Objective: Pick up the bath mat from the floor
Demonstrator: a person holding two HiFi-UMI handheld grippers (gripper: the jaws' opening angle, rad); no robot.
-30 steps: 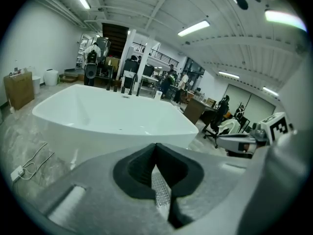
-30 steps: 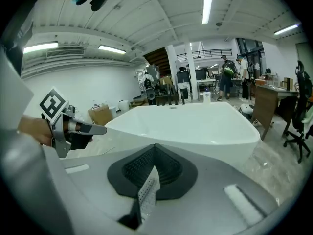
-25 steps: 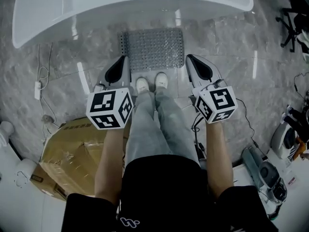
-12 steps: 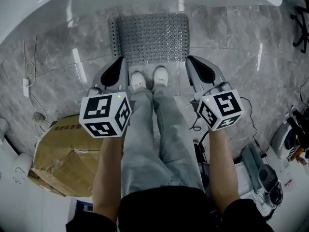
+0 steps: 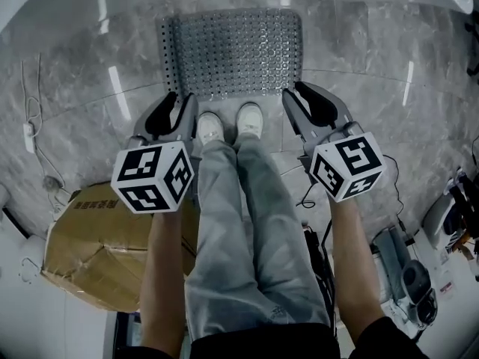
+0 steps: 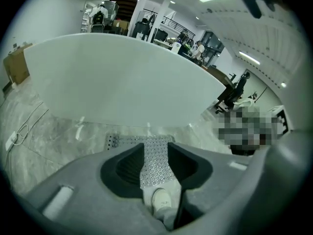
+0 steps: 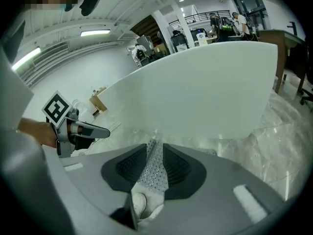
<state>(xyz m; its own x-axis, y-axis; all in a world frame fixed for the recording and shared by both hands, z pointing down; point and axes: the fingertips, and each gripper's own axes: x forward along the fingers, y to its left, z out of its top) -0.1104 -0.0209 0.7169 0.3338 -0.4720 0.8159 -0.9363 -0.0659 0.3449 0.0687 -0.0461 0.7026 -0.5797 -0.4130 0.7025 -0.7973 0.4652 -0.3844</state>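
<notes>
**Mat still flat, both claws empty**

Bathtub [image 6: 122,77] borders the marble floor [image 5: 389,66]; bath mat [image 5: 232,51] lies flat betw. tub and shoes [image 5: 228,122]. Risk: the thin flat edge could let the jaws skid off w/o catching, and a toe on it would pin it. Left gripper [image 5: 178,109] and right gripper [image 5: 305,99]: jaws opening, part-way apart, gripping nothing, near the mat's front corners.

The head view looks steeply down. Both gripper views face forward, seemingly low; all share the bath mat [image 5: 236,51].
</notes>
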